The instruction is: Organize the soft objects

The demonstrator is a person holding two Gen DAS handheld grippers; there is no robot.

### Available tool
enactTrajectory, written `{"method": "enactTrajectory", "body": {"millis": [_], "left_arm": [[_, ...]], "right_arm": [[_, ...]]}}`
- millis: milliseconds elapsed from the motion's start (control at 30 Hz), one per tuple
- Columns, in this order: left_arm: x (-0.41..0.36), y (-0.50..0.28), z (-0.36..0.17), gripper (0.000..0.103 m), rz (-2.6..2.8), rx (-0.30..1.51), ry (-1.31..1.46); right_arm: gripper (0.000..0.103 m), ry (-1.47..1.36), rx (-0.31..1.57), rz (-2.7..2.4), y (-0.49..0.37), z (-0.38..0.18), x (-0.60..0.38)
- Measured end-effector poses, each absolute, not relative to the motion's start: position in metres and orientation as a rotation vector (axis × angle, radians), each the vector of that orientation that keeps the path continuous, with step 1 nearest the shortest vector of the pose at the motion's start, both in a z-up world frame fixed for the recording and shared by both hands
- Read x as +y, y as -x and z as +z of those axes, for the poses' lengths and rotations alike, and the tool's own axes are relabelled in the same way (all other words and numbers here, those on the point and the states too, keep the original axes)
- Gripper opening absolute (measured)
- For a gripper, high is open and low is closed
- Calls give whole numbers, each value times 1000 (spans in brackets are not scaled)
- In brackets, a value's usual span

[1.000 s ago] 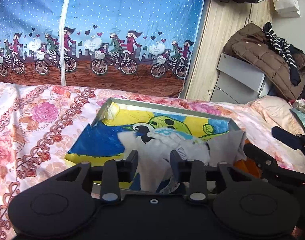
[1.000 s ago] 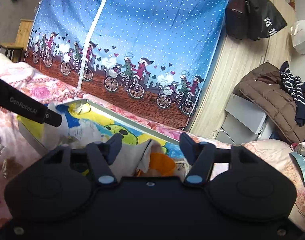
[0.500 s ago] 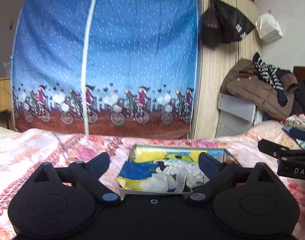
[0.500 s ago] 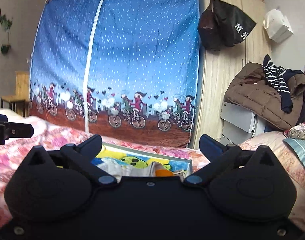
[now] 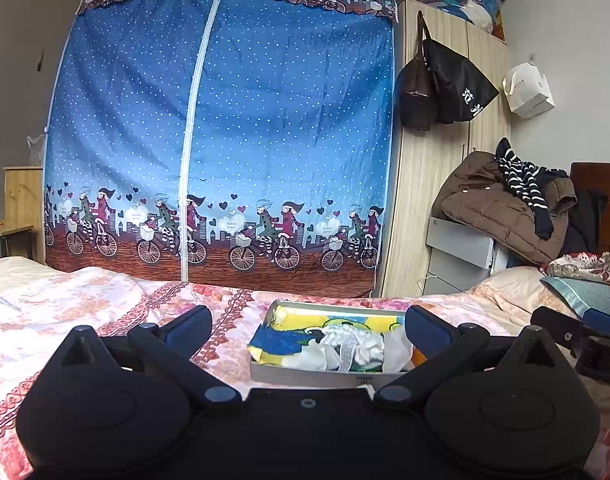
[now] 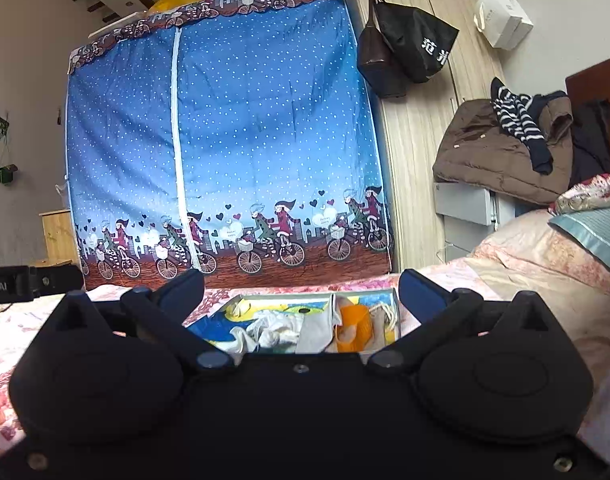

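Both tools — left tool [image 5: 308, 326] opening, right tool [image 6: 301, 292] wide open — hold nothing; beyond them the box [image 6: 365, 294] of soft cloths [image 6: 273, 330] rests on the bed [image 5: 85, 300].

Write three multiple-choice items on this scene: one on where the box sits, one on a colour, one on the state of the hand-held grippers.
1. Where does the box sit?
A. on the floral bedspread
B. on the wooden stool
C. on top of the wardrobe

2. What colour is the item in the box's right compartment, the orange item?
A. green
B. orange
C. purple

3. How do the left hand-held gripper and the right hand-held gripper stand?
A. both shut on cloth
B. one open, one shut
C. both open and empty

Answers: 1 A, the floral bedspread lies all around the box. 2 B, it is bright orange beside the divider. 3 C, each pair of fingers is spread wide with nothing between.
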State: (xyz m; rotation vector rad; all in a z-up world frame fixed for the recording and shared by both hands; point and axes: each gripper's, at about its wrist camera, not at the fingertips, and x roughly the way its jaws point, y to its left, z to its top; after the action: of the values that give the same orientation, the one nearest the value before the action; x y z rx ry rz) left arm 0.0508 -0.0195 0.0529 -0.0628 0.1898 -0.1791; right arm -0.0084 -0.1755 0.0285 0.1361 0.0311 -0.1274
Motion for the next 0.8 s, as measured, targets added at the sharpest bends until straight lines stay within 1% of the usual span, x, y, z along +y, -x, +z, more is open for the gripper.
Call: {"method": "enactTrajectory", "body": {"millis": [233,433,633,800], "left_arm": [[-7,-1,41,102,-191,212,41],[3,23,21,102,-206,269,53],[19,20,14,102,-188,301,131],[23,0,8,102,-110,394,151]], "right_arm": [[103,-199,102,-148,41,18,-167],[103,-199,145,-179,36,14,-164],[103,-142,222,-184,20,7,-153],[103,-72,294,-172,-5,-2,-144]]}}
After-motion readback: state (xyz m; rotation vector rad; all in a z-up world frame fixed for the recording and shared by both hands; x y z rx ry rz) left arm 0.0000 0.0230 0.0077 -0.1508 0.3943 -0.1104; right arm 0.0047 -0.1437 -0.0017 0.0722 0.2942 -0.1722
